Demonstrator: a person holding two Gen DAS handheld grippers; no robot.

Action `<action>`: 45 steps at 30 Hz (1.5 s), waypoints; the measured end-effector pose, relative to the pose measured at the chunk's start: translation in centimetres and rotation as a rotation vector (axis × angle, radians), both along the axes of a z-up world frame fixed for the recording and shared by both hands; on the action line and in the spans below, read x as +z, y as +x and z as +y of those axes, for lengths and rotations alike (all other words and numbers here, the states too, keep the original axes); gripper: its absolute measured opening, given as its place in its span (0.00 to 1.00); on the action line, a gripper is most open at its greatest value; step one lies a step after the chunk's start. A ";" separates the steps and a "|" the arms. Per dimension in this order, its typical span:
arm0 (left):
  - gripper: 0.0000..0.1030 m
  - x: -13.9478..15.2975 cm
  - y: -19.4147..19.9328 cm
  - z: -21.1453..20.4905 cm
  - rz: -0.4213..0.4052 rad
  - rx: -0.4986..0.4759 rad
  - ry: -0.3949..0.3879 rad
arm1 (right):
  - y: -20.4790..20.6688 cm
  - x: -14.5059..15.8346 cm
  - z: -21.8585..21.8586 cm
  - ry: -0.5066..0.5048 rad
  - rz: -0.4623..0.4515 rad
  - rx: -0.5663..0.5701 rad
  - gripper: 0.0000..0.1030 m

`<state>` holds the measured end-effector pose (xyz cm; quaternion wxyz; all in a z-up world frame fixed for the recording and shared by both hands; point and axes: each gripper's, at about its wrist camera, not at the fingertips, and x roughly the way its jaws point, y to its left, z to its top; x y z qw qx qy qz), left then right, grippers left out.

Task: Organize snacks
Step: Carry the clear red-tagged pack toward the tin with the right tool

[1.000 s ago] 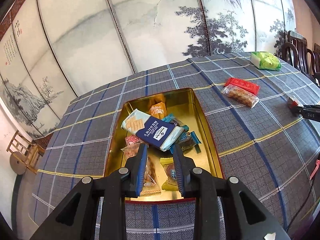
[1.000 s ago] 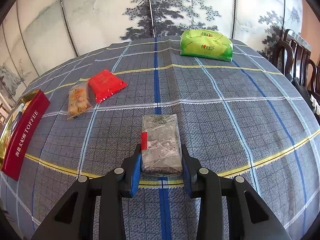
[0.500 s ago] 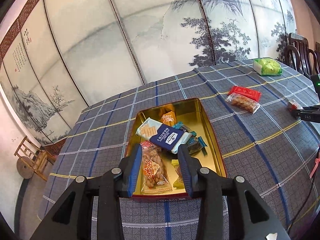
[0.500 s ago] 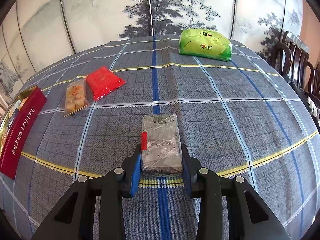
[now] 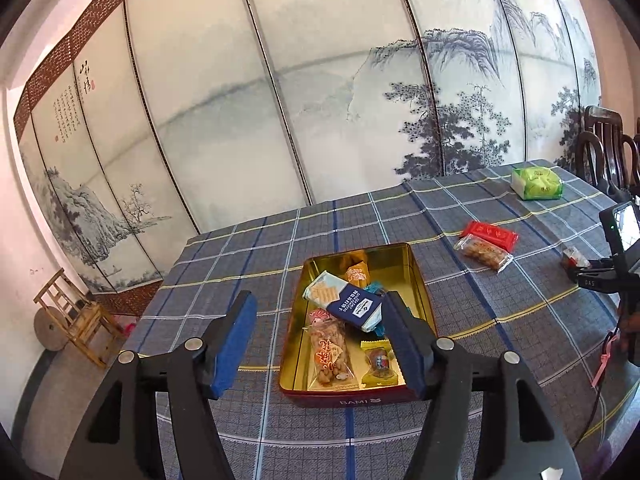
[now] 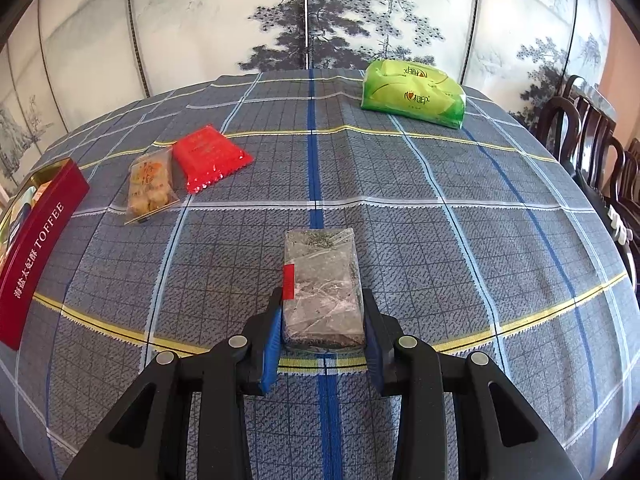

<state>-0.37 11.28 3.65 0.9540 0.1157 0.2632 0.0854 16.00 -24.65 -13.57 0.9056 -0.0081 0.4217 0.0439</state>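
While left gripper (image 5: 320, 340) fingers gape, right gripper (image 6: 323, 338) fingers clamping clear-wrapped dark snack bar (image 6: 322, 288), red-tabbed.

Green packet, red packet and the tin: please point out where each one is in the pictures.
green packet (image 6: 414, 94), right wrist view, middle of its top face.
red packet (image 6: 210, 158), right wrist view, centre of the wrapper.
tin (image 5: 420, 292), left wrist view, its right inner wall.
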 end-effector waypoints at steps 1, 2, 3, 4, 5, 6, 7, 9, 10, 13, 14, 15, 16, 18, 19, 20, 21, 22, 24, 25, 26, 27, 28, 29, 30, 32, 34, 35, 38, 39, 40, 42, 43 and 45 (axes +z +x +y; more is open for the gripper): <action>0.63 0.2 -0.2 0.0 -0.003 0.001 0.001 | 0.0 0.0 0.0 -0.004 0.000 0.001 0.35; 0.64 0.4 -0.3 0.1 -0.006 0.005 0.002 | 0.0 0.1 0.3 -0.007 0.000 0.001 0.35; 0.65 0.5 -0.5 0.1 -0.009 0.007 0.002 | -0.1 0.1 0.3 -0.008 0.000 0.001 0.35; 0.66 0.6 -0.7 0.2 -0.009 0.006 -0.003 | -0.2 0.1 0.4 -0.006 0.000 0.001 0.35; 0.67 0.8 -0.8 0.3 -0.009 0.006 -0.008 | -0.3 0.1 0.6 -0.001 0.001 0.004 0.35; 0.67 0.8 -0.8 0.4 -0.008 0.010 -0.014 | -0.4 0.2 0.8 0.003 0.002 0.007 0.35; 0.68 0.9 -0.7 0.6 -0.006 0.014 -0.022 | -0.5 0.2 1.0 0.007 0.002 0.011 0.35; 0.68 1.0 -0.7 0.9 0.003 0.014 -0.046 | -0.9 0.2 1.5 0.022 0.004 0.021 0.35; 0.68 1.0 -0.6 1.2 0.009 0.016 -0.056 | -1.1 0.2 1.8 0.030 0.006 0.028 0.35; 0.68 0.9 -0.4 1.6 0.023 0.025 -0.079 | -1.7 0.5 2.9 0.049 0.007 0.049 0.35; 0.68 0.9 -0.4 1.8 0.026 0.027 -0.087 | -1.9 0.7 3.2 0.056 0.006 0.056 0.35; 0.68 0.9 -0.3 1.9 0.030 0.032 -0.095 | -2.1 0.9 3.6 0.063 0.004 0.064 0.35; 0.68 0.8 -0.4 2.1 0.034 0.036 -0.101 | -2.3 1.2 4.0 0.071 0.003 0.072 0.35; 0.68 0.7 -0.3 2.3 0.042 0.041 -0.112 | -2.8 1.7 4.8 0.084 -0.002 0.091 0.35; 0.68 0.6 -0.2 2.5 0.044 0.045 -0.115 | -3.0 2.1 5.3 0.090 -0.006 0.100 0.35; 0.68 0.5 -0.2 2.6 0.046 0.049 -0.116 | -3.2 2.5 5.8 0.097 -0.011 0.111 0.35; 0.68 0.5 -0.2 2.6 0.048 0.052 -0.118 | -3.4 3.0 6.2 0.104 -0.018 0.122 0.35; 0.68 0.4 -0.2 2.7 0.050 0.053 -0.120 | -3.6 3.5 6.7 0.109 -0.027 0.134 0.35; 0.68 0.3 -0.2 2.8 0.050 0.057 -0.119 | -3.9 4.7 7.8 0.115 -0.048 0.160 0.35; 0.68 0.2 -0.2 2.9 0.051 0.059 -0.119 | -4.1 5.3 8.4 0.119 -0.058 0.174 0.35; 0.68 0.2 -0.2 3.0 0.052 0.060 -0.122 | -4.3 5.8 9.0 0.125 -0.069 0.187 0.35; 0.68 0.1 -0.2 3.0 0.054 0.061 -0.126 | -4.5 6.4 9.6 0.130 -0.079 0.201 0.35; 0.68 0.0 -0.2 3.1 0.055 0.061 -0.128 | -4.6 7.0 10.1 0.135 -0.089 0.215 0.35; 0.68 0.0 -0.2 3.1 0.056 0.063 -0.128 | -4.9 7.5 10.8 0.142 -0.098 0.231 0.35; 0.68 -0.1 -0.1 3.2 0.057 0.063 -0.129 | -5.1 8.0 11.4 0.150 -0.107 0.246 0.35; 0.68 -0.3 -0.2 3.3 0.059 0.062 -0.129 | -5.6 9.1 12.7 0.161 -0.125 0.276 0.35; 0.68 -0.4 -0.2 3.4 0.060 0.064 -0.127 | -6.0 9.9 14.1 0.171 -0.139 0.309 0.35; 0.68 -0.4 -0.3 3.5 0.061 0.066 -0.127 | -6.2 10.3 14.8 0.177 -0.144 0.325 0.35; 0.68 -0.5 -0.2 3.8 0.064 0.068 -0.132 | -6.6 11.2 17.2 0.178 -0.159 0.376 0.35; 0.68 -0.6 -0.3 3.9 0.064 0.070 -0.131 | -6.8 11.4 18.0 0.177 -0.162 0.391 0.35; 0.68 -0.6 -0.3 3.9 0.064 0.072 -0.130 | -6.9 11.6 18.7 0.178 -0.163 0.405 0.35; 0.68 -0.7 -0.2 4.1 0.065 0.074 -0.131 | -7.0 11.7 20.0 0.181 -0.160 0.430 0.35; 0.68 -0.8 -0.3 4.2 0.067 0.076 -0.130 | -7.0 11.7 20.6 0.185 -0.157 0.442 0.35; 0.68 -1.0 -0.3 4.3 0.069 0.080 -0.129 | -7.2 11.7 21.8 0.189 -0.150 0.465 0.35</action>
